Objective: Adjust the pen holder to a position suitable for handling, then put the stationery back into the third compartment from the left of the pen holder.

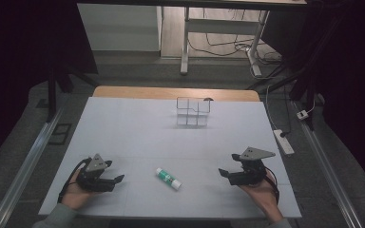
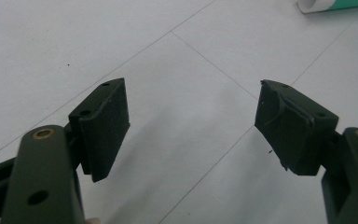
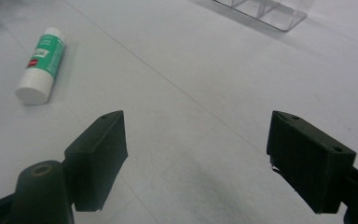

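Glue stick (image 1: 168, 177) lies on its side on the white table (image 1: 138, 128), near the front edge, between my two grippers and apart from both. Green label, white cap; in the right gripper view the cap end (image 3: 31, 94) points toward the camera.

Left gripper (image 1: 116, 180) rests low at the front left, hand under it, jaws spread with nothing between them. Its own view has bare table between the pads (image 2: 103, 126) and one end of the stick (image 2: 335, 4) at the top right corner.

Right gripper (image 1: 224, 173) sits at the front right, jaws spread wide too, empty. Stick is off to the left of its line of sight, well ahead of the pads (image 3: 98, 158).

Clear organizer (image 1: 193, 112) with open compartments stands upright toward the far side of the table, well apart from the stick. Looks empty, though hard to be sure through the clear walls.

My read: this is the start, pick-up not yet begun, and the organizer is the likely destination. Either gripper is near enough. Next move calls for swinging one gripper toward the stick, turning the jaws to straddle the barrel across its short axis, lowering near the table, then closing mid-barrel. It is round and may roll if a pad nudges it first.
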The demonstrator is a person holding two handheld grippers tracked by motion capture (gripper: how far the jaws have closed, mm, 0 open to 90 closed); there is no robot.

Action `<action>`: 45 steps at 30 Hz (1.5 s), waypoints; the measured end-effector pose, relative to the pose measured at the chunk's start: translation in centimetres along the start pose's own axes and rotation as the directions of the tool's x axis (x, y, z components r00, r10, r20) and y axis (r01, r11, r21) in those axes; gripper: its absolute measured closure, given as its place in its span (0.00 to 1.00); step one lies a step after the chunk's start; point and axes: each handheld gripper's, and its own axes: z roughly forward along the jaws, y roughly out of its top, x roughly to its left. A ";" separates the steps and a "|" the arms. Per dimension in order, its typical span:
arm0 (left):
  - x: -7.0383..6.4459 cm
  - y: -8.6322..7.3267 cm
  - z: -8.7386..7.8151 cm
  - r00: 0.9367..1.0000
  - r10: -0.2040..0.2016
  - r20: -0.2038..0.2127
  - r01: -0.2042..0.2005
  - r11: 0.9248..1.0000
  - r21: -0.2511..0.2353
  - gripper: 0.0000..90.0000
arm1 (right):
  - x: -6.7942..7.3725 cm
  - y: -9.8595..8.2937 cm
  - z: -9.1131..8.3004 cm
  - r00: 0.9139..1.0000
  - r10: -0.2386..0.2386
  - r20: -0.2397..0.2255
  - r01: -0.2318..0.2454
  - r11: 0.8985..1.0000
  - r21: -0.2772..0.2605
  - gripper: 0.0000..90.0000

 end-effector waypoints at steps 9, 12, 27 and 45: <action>0.0 0.0 0.0 1.000 0.001 -0.001 -0.001 1.000 -0.002 0.28 | 1.5 1.3 1.1 0.998 -0.041 -0.042 0.042 0.999 0.022 0.21; 0.0 0.0 0.0 1.000 0.002 -0.001 -0.002 1.000 -0.002 0.28 | 1.7 1.5 1.4 0.998 -0.045 -0.049 0.046 0.998 0.029 0.22; 0.0 0.0 -0.1 1.000 0.002 -0.003 -0.002 1.000 -0.003 0.28 | 2.8 2.4 2.4 0.993 -0.065 -0.103 0.071 0.996 0.055 0.22; 0.0 0.0 -0.1 1.000 0.003 0.000 -0.003 1.000 -0.010 0.28 | 5.0 4.5 4.6 0.982 -0.066 -0.178 0.089 0.989 0.121 0.24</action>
